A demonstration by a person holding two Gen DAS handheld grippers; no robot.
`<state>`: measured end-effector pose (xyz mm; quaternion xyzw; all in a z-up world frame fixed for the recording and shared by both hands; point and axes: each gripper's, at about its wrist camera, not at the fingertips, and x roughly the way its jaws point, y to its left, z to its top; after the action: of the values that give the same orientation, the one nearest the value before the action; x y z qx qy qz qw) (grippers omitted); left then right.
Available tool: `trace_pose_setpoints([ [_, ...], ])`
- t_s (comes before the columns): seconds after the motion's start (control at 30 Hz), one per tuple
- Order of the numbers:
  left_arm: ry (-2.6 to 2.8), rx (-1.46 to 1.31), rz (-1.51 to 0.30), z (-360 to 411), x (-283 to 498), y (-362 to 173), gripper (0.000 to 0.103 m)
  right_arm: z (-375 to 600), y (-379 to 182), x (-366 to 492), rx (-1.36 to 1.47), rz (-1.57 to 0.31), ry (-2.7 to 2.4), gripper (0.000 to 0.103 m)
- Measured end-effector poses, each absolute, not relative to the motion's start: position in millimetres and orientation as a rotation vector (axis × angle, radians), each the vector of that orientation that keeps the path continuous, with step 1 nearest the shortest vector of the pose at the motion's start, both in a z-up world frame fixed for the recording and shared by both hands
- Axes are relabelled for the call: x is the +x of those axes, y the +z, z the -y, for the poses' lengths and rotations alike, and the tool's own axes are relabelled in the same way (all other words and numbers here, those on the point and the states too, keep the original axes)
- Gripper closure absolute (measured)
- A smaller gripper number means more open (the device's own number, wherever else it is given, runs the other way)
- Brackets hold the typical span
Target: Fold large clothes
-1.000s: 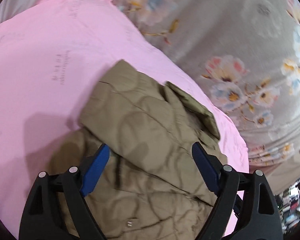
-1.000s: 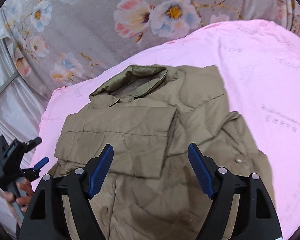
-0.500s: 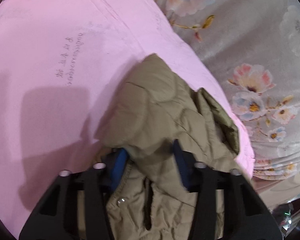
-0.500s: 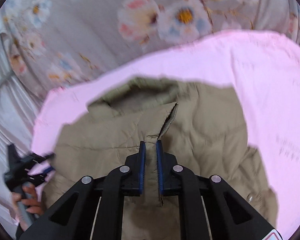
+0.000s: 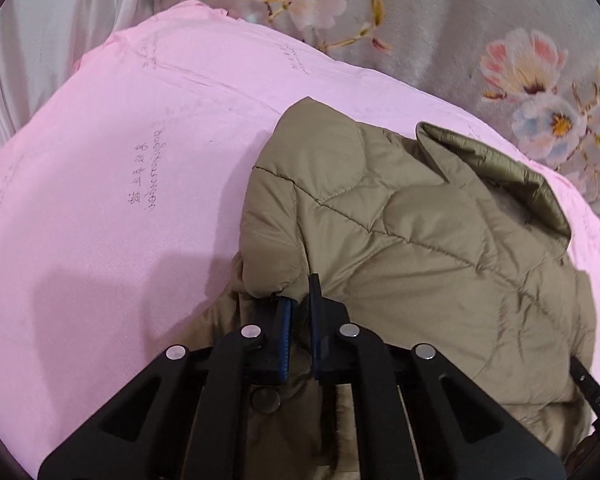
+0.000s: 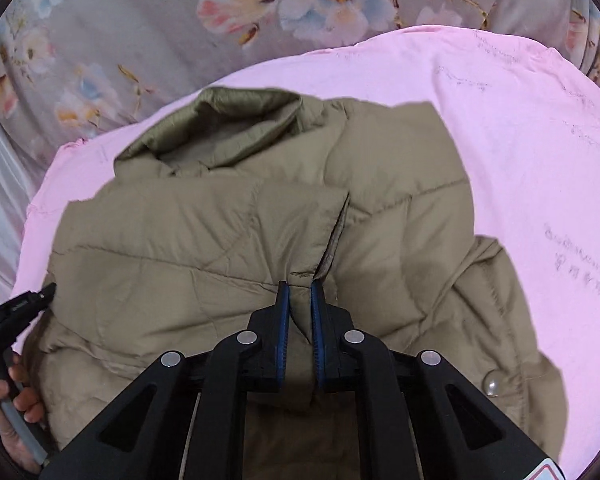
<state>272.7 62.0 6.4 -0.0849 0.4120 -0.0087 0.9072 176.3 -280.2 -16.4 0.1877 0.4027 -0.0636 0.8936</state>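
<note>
Both claws, left claw (image 5: 299, 312) and right claw (image 6: 300, 308), clamp folds of the tan jacket (image 6: 260, 248) on the pink bed (image 6: 520, 128); slick padded fabric could slip free mid-fold.

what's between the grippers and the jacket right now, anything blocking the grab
Nothing visible. The left gripper is shut on the olive jacket at a folded edge, and the right gripper is pinching its fabric too. Only the pink sheet lies around the jacket.
</note>
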Motion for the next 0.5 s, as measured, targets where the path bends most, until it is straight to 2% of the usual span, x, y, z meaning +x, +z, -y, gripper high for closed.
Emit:
trace_pose_setpoints([
  [0.5,0.036,-0.047,-0.811,-50,235,-3,0.096,274,-27,151,0.369,-0.825,-0.127,0.094],
])
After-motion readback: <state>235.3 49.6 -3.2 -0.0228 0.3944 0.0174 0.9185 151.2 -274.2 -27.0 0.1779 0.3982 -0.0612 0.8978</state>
